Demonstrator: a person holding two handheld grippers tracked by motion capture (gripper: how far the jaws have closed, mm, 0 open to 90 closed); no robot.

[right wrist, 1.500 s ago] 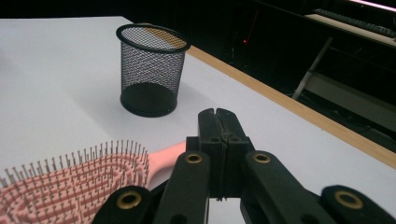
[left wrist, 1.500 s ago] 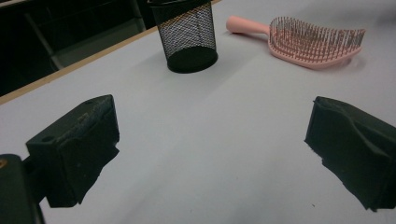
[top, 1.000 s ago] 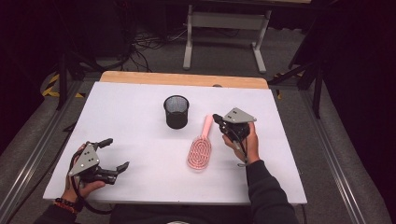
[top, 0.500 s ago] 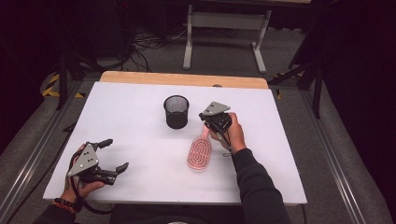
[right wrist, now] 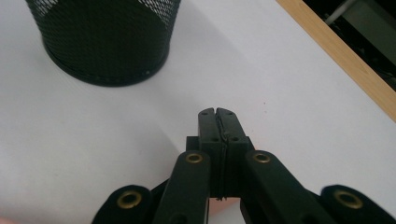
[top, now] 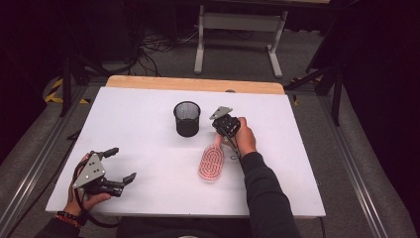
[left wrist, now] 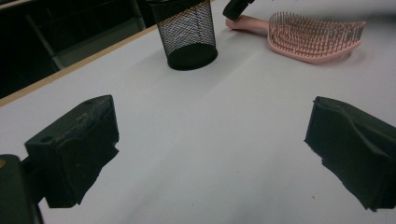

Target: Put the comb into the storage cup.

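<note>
Right tongs (top: pixel 223 130): jaws pressed together, gripping nothing, at frame centre over the handle end of the pink hairbrush (top: pixel 211 162); moved left from the right-hand counter (top: pixel 138 124) area since earlier.
Left tongs (top: pixel 120 165): spread wide, lower left, unchanged.
Hairbrush: flat on counter, centre, unmoved.
Black mesh cup (top: pixel 187 118): upright, just upper left of right tongs.

One mesh cup (top: pixel 187 118) and one pink hairbrush (top: pixel 211 161) lie on the surface (top: pixel 138 148); there are two hand-held grippers, left (top: pixel 111 166) and right (top: pixel 224 130).
</note>
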